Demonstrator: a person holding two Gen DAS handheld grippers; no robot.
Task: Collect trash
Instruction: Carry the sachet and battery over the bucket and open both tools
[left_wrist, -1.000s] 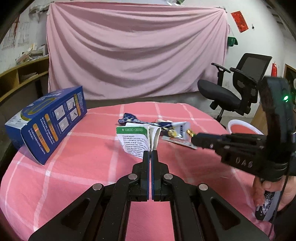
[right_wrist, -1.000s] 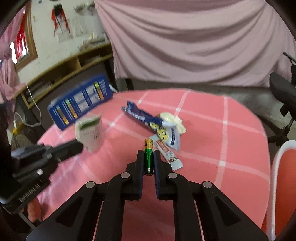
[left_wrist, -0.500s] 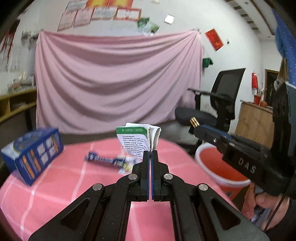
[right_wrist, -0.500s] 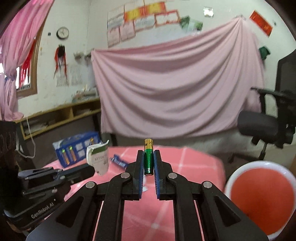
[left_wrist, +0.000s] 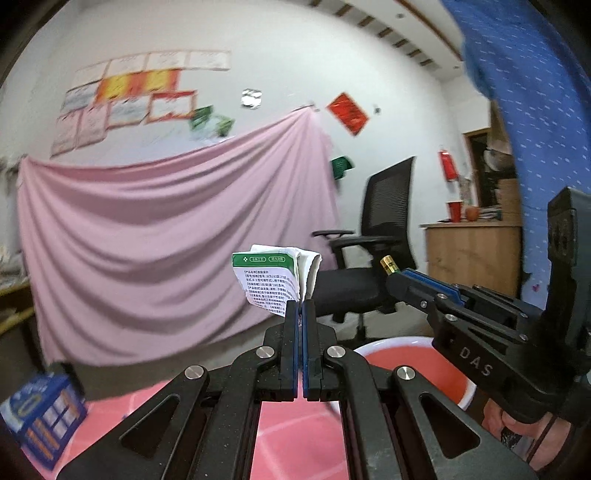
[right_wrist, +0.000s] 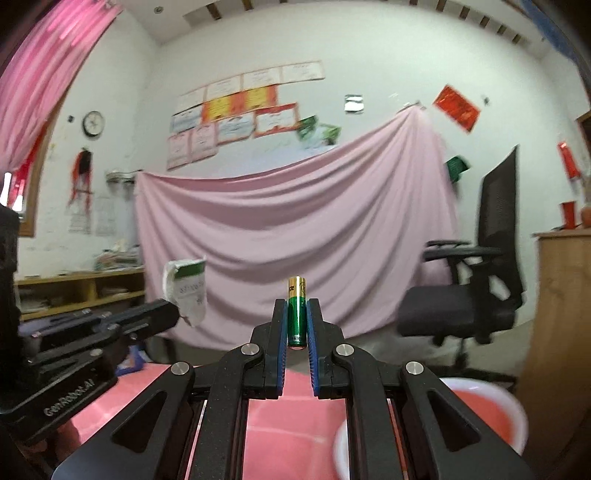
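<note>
Both grippers have lifted off the table since a second ago; the pink-checked tabletop has dropped to the bottom of each view, and the red basin with white rim now shows below the fingers.

Left gripper: jaws pressed fully together, pinching the lower edge of a folded green-and-white paper packet, which stands upright above the fingertips. Gripper held level.

Right gripper: jaws nearly closed on a green-and-gold battery, upright between the blue pads, gold end up. In the left view this gripper reaches in from the right, battery tip leading, above the basin. A hand shows under its handle.

Blue carton at the table's left edge, blurred.

Further off: black office chair, wooden cabinet, pink sheet hung across the back wall.
</note>
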